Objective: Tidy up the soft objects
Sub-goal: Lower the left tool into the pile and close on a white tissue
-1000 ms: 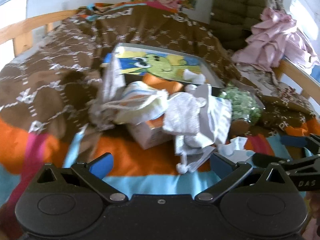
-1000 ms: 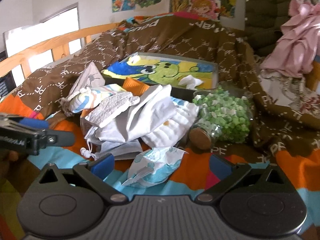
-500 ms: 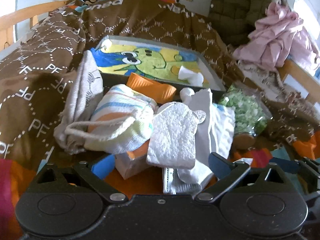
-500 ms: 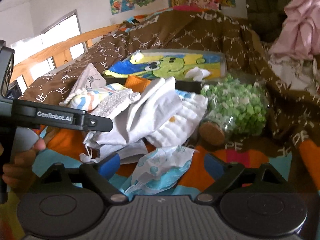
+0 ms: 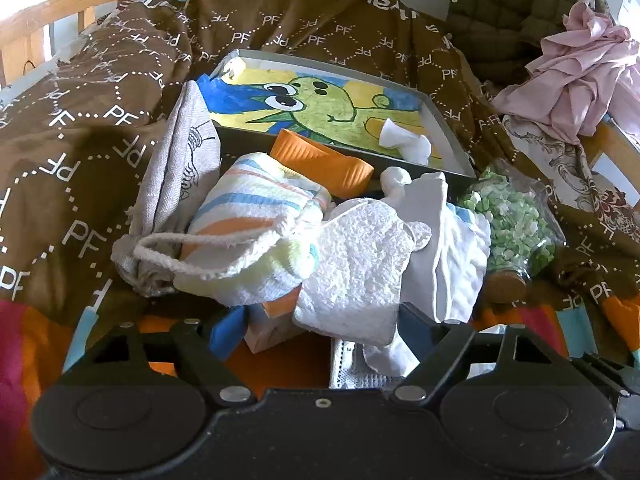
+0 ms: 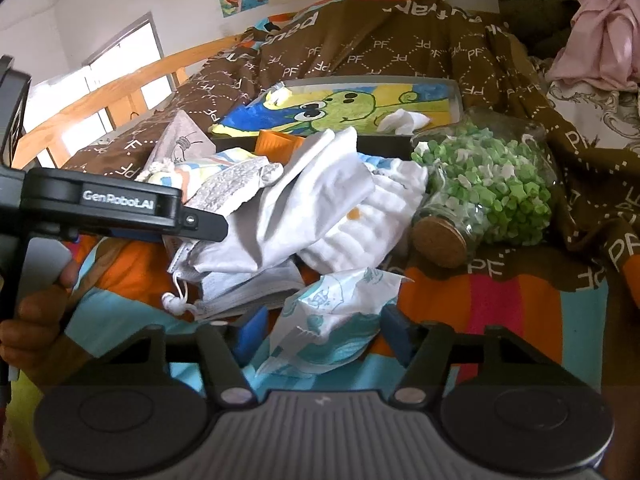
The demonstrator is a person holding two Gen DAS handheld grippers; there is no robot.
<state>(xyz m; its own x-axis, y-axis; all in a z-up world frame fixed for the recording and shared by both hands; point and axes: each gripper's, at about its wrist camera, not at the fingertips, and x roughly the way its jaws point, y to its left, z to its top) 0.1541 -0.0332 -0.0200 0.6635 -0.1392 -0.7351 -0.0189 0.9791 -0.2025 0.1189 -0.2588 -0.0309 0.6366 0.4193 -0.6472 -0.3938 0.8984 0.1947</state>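
Observation:
A heap of soft things lies on the bed: a striped drawstring pouch [image 5: 256,220], a grey cloth bag [image 5: 176,168], a white fluffy cloth [image 5: 356,272] and white fabric bags [image 6: 316,200]. My left gripper [image 5: 320,332] is low at the heap's near edge. Its jaws are closing, with the fluffy cloth's lower edge and a small box [image 5: 272,330] between them. My right gripper [image 6: 324,334] has its jaws closing around a crumpled white-and-blue packet [image 6: 332,316]; the pads are close beside it, not visibly pressing. In the right wrist view the left gripper [image 6: 200,226] reaches in from the left, held by a hand [image 6: 36,320].
Behind the heap is a grey tray [image 5: 452,132] lined with a frog picture, with an orange cup [image 5: 324,164] at its front. A corked jar of green paper stars [image 6: 484,188] lies on its side to the right. Brown blanket, pink garment [image 5: 576,76] and wooden bed rail [image 6: 120,92] surround everything.
The left gripper moved forward up to the heap and entered the right wrist view. The right gripper sank toward the packet. Both pairs of jaws have narrowed.

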